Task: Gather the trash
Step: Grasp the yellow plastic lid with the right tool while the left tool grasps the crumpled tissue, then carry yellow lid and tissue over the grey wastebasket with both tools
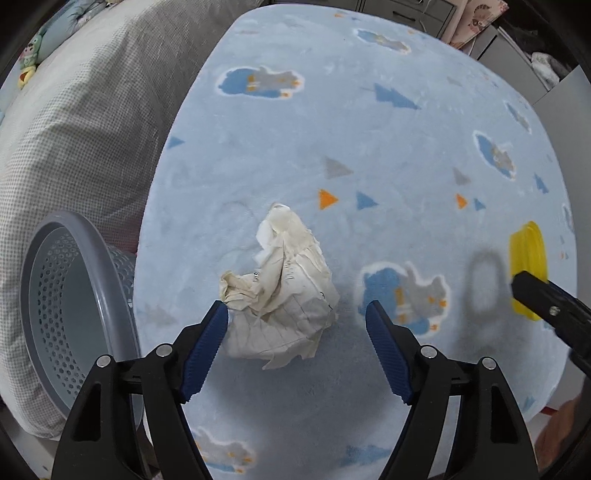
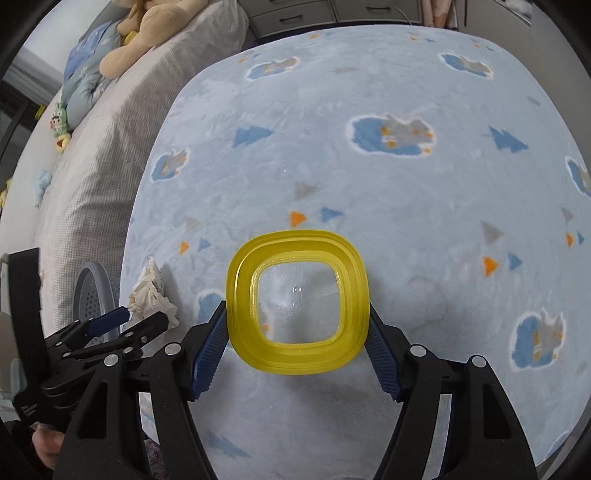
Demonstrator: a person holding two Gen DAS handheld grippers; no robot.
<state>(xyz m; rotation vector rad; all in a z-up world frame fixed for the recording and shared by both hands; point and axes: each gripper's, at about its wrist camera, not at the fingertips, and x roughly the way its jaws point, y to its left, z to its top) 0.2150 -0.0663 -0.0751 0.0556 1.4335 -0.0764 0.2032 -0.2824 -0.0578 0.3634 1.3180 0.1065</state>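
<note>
1. Fleece blanket (image 1: 369,129) in pale blue covers the bed and carries both pieces of trash.
2. Grey perforated bin (image 1: 55,306) stands off the blanket's left edge, nearest my left tongs (image 1: 297,312).
3. Crumpled paper (image 1: 284,291) lies between their spread pads, touching the left one; I judge closing comes next, then a swing to the bin.
4. Yellow-rimmed lid (image 2: 297,302) sits between my right tongs (image 2: 297,314), pads against its sides, apparently pinching it.

place: bedroom | cues: bed (image 2: 92,177), plush toy (image 2: 147,33), drawers (image 2: 295,14)
</note>
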